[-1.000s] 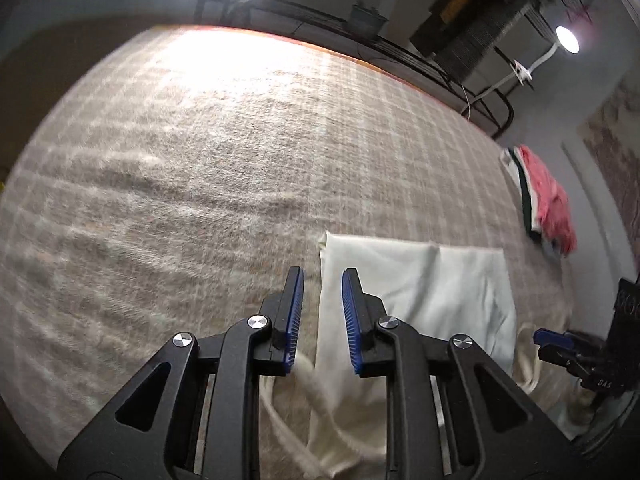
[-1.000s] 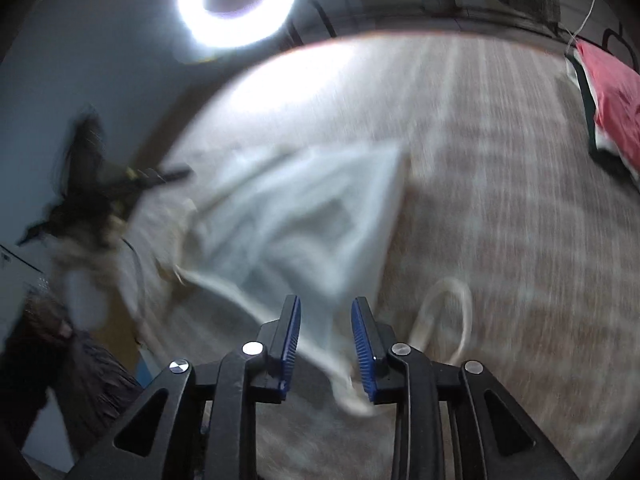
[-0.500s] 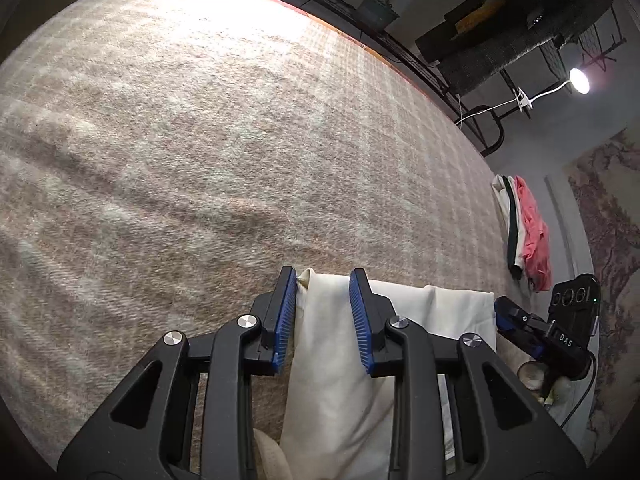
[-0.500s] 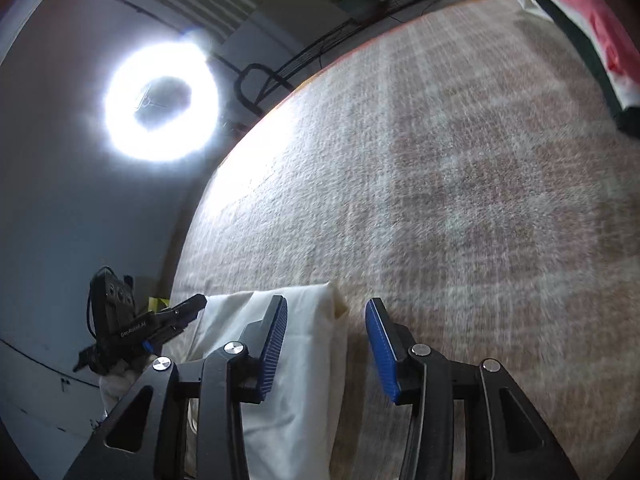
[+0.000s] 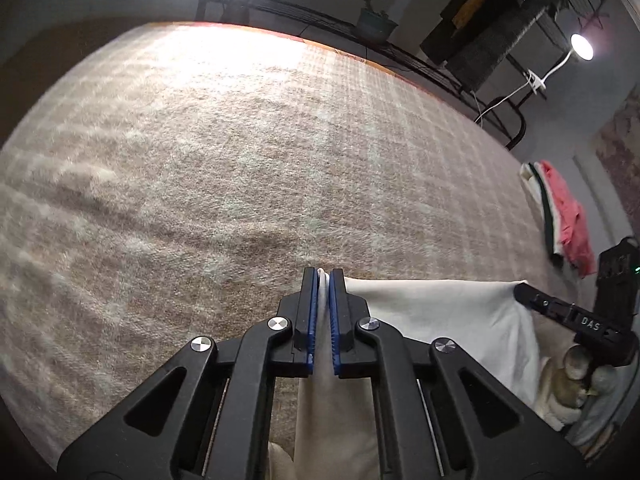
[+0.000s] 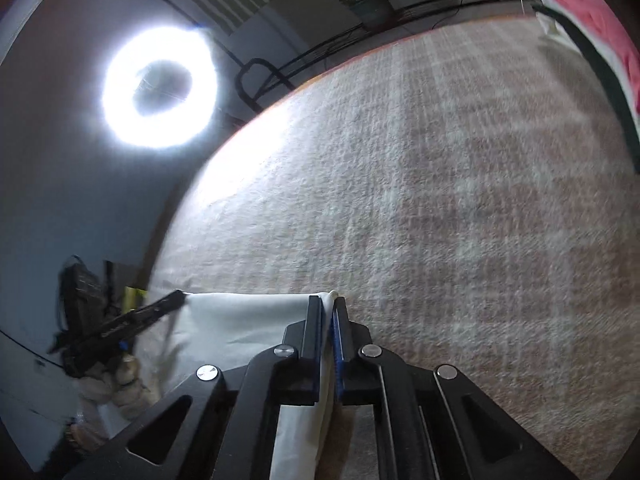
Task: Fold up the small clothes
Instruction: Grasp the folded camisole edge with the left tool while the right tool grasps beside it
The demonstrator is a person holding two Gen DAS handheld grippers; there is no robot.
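A cream white garment [image 5: 448, 320] is stretched between my two grippers above a beige plaid blanket [image 5: 224, 168]. My left gripper [image 5: 323, 280] is shut on its left top corner; the cloth hangs down between the fingers. My right gripper [image 6: 329, 304] is shut on the other top corner of the garment [image 6: 248, 320]. Each gripper shows in the other's view: the right one [image 5: 520, 292] at the cloth's far right corner, the left one [image 6: 180, 298] at its far left corner. The lower part of the garment is hidden below the grippers.
A stack of folded clothes, pink on top [image 5: 564, 216], lies at the blanket's far right edge; it also shows in the right wrist view [image 6: 600, 28]. A ring light [image 6: 160, 88] and a dark metal rack [image 5: 360, 36] stand beyond the far edge.
Both grippers closed on the garment's top corners; half a second ago their jaws were open around the cloth. The top edge is now pulled straight between them.
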